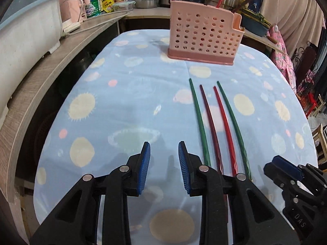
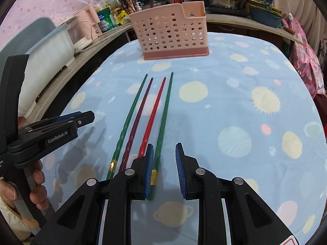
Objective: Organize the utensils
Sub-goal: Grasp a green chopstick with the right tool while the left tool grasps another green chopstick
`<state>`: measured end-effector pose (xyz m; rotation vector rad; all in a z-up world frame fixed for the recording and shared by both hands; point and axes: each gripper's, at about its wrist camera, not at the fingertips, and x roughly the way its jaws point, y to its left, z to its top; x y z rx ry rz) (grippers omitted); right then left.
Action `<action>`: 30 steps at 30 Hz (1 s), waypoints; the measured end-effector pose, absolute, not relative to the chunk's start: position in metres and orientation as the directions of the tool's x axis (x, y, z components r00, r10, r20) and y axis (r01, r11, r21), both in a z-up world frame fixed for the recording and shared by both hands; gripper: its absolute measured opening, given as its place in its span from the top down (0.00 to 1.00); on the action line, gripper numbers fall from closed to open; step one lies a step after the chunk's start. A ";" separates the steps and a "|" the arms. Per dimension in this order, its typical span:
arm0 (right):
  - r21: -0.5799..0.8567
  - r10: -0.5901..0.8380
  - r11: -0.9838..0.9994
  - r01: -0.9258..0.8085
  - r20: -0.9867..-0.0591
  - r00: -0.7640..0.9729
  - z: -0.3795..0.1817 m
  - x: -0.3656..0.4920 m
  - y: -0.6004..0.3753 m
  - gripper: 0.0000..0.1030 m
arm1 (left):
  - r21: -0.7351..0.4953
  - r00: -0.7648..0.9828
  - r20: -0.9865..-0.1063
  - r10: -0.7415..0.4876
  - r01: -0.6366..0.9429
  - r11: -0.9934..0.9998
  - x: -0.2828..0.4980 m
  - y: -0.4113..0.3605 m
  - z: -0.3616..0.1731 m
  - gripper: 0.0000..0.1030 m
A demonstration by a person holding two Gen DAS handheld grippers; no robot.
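Several chopsticks lie side by side on the blue planet-print cloth (image 1: 122,106): a green one (image 1: 199,120), a dark maroon one (image 1: 210,126), a red one (image 1: 224,126) and another green one (image 1: 235,126). They also show in the right wrist view: green (image 2: 130,120), maroon (image 2: 139,118), red (image 2: 152,118), green (image 2: 163,120). A pink perforated utensil holder (image 1: 204,34) (image 2: 171,30) stands at the far end. My left gripper (image 1: 164,168) is open and empty, left of the chopsticks. My right gripper (image 2: 164,169) is open, its left pad beside the right green chopstick's near end.
A wooden counter (image 1: 40,77) with a white tub (image 1: 26,36) runs along the left. Pots (image 1: 146,0), bottles and a pink appliance (image 1: 76,4) crowd the back shelf. A pink floral cloth (image 2: 306,61) hangs at the right. The other gripper shows in each view (image 1: 290,173) (image 2: 61,126).
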<state>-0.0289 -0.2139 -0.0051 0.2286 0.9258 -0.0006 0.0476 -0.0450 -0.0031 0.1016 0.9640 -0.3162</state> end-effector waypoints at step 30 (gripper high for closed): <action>0.183 0.047 0.966 0.185 -0.824 0.565 -0.033 -0.055 -0.228 0.94 | -0.052 0.488 -0.840 -0.239 0.367 0.929 0.011 -0.055 -0.017 0.46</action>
